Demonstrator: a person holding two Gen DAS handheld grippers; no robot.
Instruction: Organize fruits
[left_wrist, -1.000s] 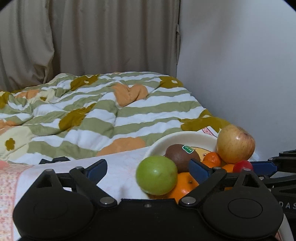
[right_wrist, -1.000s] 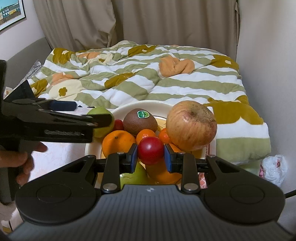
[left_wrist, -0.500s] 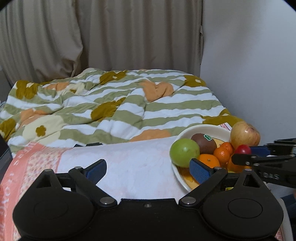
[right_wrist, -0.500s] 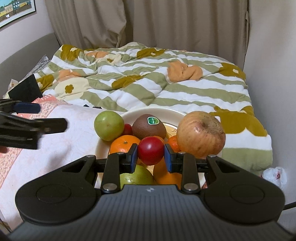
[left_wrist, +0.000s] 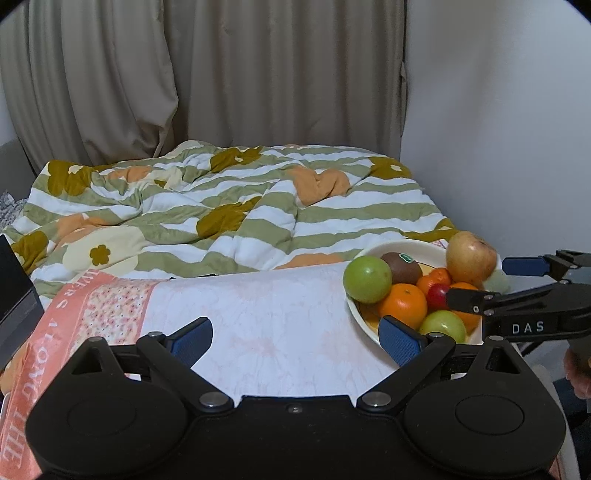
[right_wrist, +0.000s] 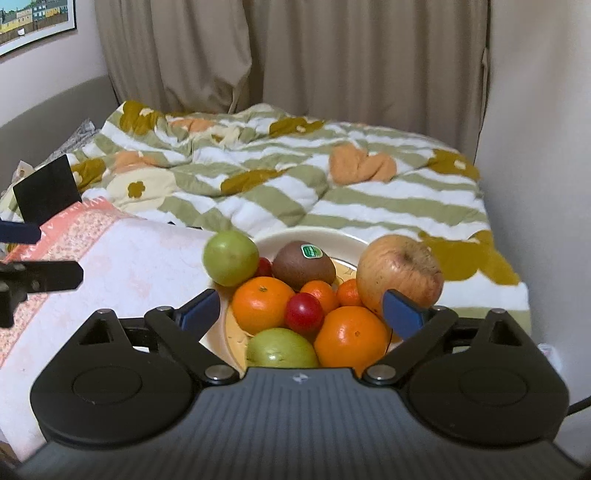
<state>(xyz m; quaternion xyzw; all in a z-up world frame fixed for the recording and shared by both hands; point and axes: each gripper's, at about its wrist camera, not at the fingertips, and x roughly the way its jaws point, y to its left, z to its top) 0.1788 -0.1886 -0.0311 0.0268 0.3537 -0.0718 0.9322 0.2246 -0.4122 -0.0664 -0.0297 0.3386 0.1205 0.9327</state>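
A cream bowl (right_wrist: 295, 236) holds piled fruit: a green apple (right_wrist: 231, 257), a kiwi with a sticker (right_wrist: 303, 264), a large yellow-red apple (right_wrist: 400, 274), oranges (right_wrist: 263, 303), and a small red fruit (right_wrist: 304, 312) resting among them. My right gripper (right_wrist: 301, 314) is open, its jaws wide on either side of the pile, holding nothing. My left gripper (left_wrist: 293, 336) is open and empty over the pink-white cloth (left_wrist: 258, 314), left of the bowl (left_wrist: 399, 247). The right gripper also shows in the left wrist view (left_wrist: 495, 280).
The cloth-covered surface (right_wrist: 129, 269) carries the bowl at its right end. A striped floral quilt (right_wrist: 295, 184) lies behind it. A wall (right_wrist: 535, 147) stands close on the right. A dark flat object (right_wrist: 46, 192) stands at the left.
My right gripper has opened and let go of the small red fruit, which now lies on the pile. My left gripper has drawn back leftwards, away from the bowl.
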